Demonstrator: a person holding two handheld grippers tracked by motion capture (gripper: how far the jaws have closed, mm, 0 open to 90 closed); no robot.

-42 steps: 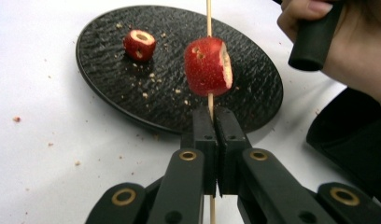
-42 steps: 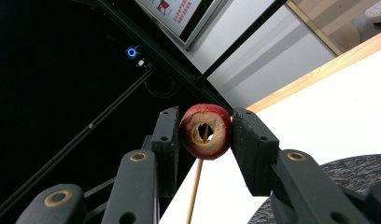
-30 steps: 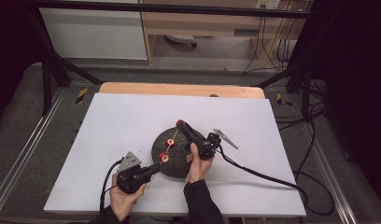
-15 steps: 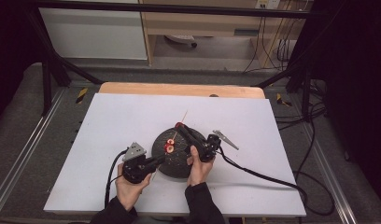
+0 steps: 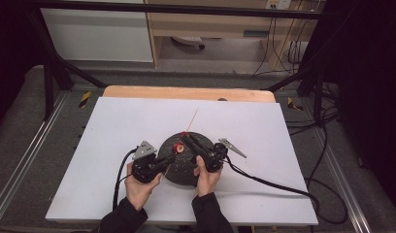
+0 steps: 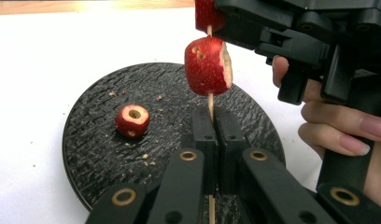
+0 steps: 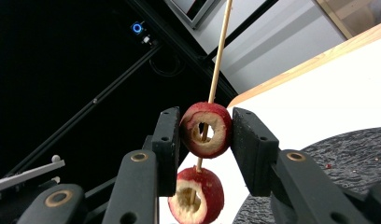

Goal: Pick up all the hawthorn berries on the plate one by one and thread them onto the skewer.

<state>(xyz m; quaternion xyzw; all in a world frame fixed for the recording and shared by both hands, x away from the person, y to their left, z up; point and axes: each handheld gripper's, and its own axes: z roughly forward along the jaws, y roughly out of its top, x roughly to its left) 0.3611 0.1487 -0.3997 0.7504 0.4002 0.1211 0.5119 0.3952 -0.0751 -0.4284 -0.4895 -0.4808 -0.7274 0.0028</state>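
Since the earlier frame, the left gripper [image 5: 168, 162] has shifted inward from the near-left of the bench [image 5: 113, 121] to the edge of the black plate [image 5: 179, 175]; the right gripper [image 5: 187, 138] has kept its place over that plate.

Left gripper: the jaws are closed on the lower end of one thin wooden skewer [image 6: 210, 100]. In the left gripper view the skewer rises straight from between the closed jaws.

Right gripper [image 7: 205, 130]: the jaws are clamped on one fruit piece, the upper ring [image 7: 206, 129], pressing it from both sides.

Fruit pieces, appearance: each is a small red-skinned fruit with pale, cream-coloured flesh and a hollow bored through its centre, so it reads as a thick ring. The cut faces are rough and slightly browned.

Count:
- Skewer: one. It passes through the centre holes of the threaded pieces and runs on bare beyond the upper ring, as seen in the right gripper view.
- Threaded pieces: two. The lower ring [image 6: 208, 66] sits on the skewer above the left gripper's jaws; the upper ring sits just beyond it, apart from it by a short bare length of stick.
- Loose piece [image 6: 132, 120]: one. It lies on the plate with its hole facing upward, well apart from the skewer.
- Plate: one, round, black, with a textured surface carrying scattered pale crumbs. It rests on the white bench top, near the person's side.
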